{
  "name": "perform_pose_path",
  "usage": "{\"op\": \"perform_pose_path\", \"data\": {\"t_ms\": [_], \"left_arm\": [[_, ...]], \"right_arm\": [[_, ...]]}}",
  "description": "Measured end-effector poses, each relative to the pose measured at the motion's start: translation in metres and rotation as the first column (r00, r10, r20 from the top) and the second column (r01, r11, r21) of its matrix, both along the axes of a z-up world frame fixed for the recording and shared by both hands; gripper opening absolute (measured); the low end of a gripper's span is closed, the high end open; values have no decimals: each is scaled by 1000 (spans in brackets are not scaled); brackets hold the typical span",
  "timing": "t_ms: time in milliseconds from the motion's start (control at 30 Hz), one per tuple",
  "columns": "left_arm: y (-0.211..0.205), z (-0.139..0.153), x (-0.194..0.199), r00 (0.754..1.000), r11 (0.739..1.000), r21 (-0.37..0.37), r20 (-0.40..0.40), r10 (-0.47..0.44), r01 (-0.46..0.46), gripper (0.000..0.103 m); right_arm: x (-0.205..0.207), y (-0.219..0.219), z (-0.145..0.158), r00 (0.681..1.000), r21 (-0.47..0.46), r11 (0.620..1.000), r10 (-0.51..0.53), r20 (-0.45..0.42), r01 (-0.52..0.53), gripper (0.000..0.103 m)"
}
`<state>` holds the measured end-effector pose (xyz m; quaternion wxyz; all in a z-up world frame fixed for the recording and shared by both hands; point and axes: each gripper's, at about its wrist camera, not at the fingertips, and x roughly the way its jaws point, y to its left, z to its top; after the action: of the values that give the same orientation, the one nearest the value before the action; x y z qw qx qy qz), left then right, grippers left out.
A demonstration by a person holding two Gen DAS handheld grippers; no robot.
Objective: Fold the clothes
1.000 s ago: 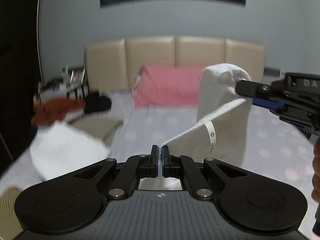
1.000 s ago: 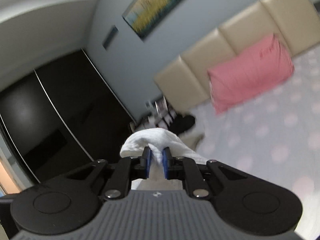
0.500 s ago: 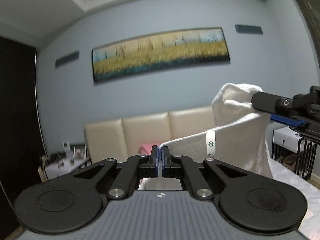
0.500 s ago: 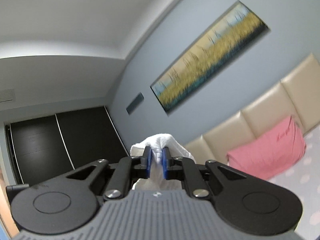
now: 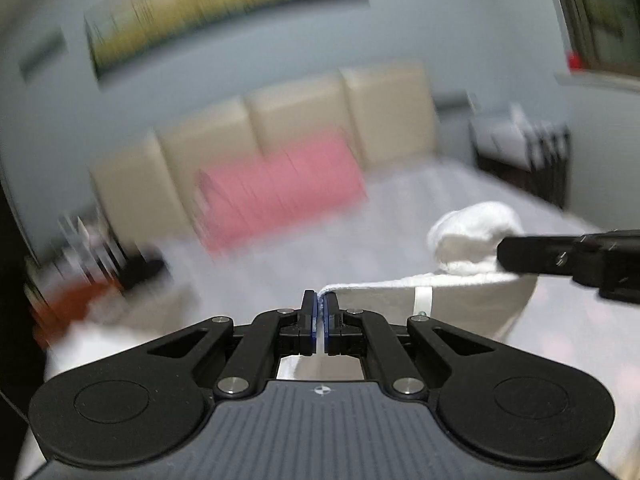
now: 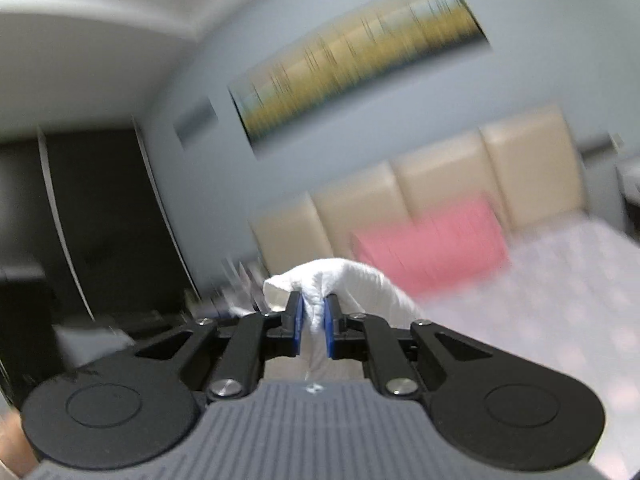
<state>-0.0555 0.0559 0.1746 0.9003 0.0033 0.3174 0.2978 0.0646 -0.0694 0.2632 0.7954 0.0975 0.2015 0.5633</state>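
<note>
Both tools are clamped on the same white towel: left tool [image 5: 320, 312] is pinched on 1 corner, right tool [image 6: 313, 312] on a bunched corner. Half a second back the towel [image 5: 460, 304] was held high against the wall; now it's been swung down over the bed [image 5: 400, 208], probably for laying flat. Counted: 2 tools, 1 held towel, 1 pink pillow [image 5: 280, 188], 1 blurry clothes pile [image 5: 80, 300].

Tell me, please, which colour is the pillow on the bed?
The pillow is pink, though blurred; the left wrist view shows it best.
</note>
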Motion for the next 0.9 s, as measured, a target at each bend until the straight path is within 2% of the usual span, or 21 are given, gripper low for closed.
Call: {"op": "perform_pose_path", "data": {"t_ms": [100,167,233,333,400,433,467,500,533,567,600,667,700,733,767,800,833,867,900], "left_arm": [[-8,-66,2,995,995,-95,-92,-38,29,1],[-17,-107,-2,986,987,-159,-162,-43,17,1],[-28,-143,-6,970,978,-206,-233,-62,13,1],[-40,-163,-12,937,979,-175,-312,-159,108,3],[-48,-176,-15,904,972,-159,-366,-220,172,13],[-52,-183,-17,886,967,-152,-392,-249,204,28],[-57,-189,-19,865,961,-147,-418,-276,236,49],[-60,-194,-22,845,953,-131,-442,-302,272,57],[-60,-194,-26,828,944,-81,-460,-321,321,63],[-60,-193,-31,810,929,-31,-479,-338,369,63],[-61,-192,-36,792,909,18,-498,-353,416,64],[-61,-191,-45,753,854,112,-539,-377,508,64],[-61,-191,-49,732,824,148,-561,-386,547,64],[-59,-196,-50,708,804,150,-585,-397,575,64],[-58,-204,-50,674,781,144,-613,-412,608,64],[-60,-214,-52,643,756,141,-637,-425,640,63],[-61,-222,-53,615,732,138,-656,-437,667,61],[-60,-225,-51,604,720,136,-661,-446,681,60],[-59,-228,-50,592,707,134,-666,-455,694,60]], "right_arm": [[1,-9,-85,996,-217,976,-26,-90,6,12],[3,-12,-133,984,-343,939,-34,-177,-29,12],[0,-16,-164,975,-445,893,-32,-219,-71,12],[-8,-22,-202,968,-572,810,-21,-251,-131,12],[-17,-24,-216,977,-635,758,17,-212,-151,13],[-23,-26,-223,982,-665,730,44,-182,-156,16],[-26,-25,-225,985,-688,707,80,-153,-164,17],[-27,-26,-225,984,-701,690,128,-125,-179,23],[-29,-27,-224,979,-713,673,180,-97,-195,31],[-26,-24,-225,969,-724,657,238,-68,-212,35],[-26,-25,-222,949,-736,640,315,-10,-220,46],[-28,-29,-212,874,-764,605,472,117,-224,53],[-29,-27,-209,809,-783,584,555,192,-215,57],[-31,-28,-211,728,-800,566,631,266,-198,58],[-35,-32,-213,631,-817,549,701,334,-177,58],[-38,-35,-217,520,-838,524,764,383,-153,59],[-40,-37,-222,398,-858,498,817,416,-125,60],[-43,-40,-227,293,-878,470,856,427,-95,60],[-43,-43,-232,221,-897,434,886,408,-85,60]]}}
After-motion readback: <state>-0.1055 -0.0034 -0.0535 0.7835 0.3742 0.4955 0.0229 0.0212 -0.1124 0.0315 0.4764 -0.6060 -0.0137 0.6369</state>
